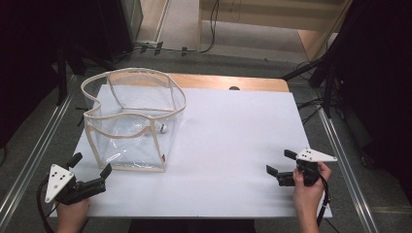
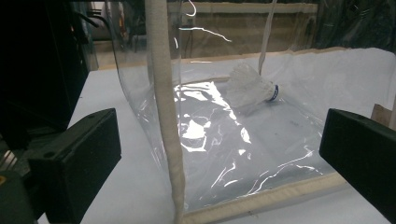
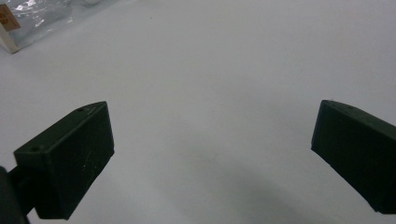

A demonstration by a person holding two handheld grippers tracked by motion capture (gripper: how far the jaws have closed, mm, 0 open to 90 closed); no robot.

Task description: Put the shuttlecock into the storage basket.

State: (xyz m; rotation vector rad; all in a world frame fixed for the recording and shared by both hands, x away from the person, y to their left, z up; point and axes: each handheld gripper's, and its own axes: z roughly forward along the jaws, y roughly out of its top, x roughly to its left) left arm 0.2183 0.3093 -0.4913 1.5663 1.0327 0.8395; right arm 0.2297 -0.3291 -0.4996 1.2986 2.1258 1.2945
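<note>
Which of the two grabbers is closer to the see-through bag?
The left gripper, at the table's near-left corner just beside the clear bag. The right gripper sits across the bare white table.

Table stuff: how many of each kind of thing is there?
Clear bag: 1
Shuttlecock: 1, inside the bag
Grippers: 2, left gripper and right gripper
Total: 4
</note>
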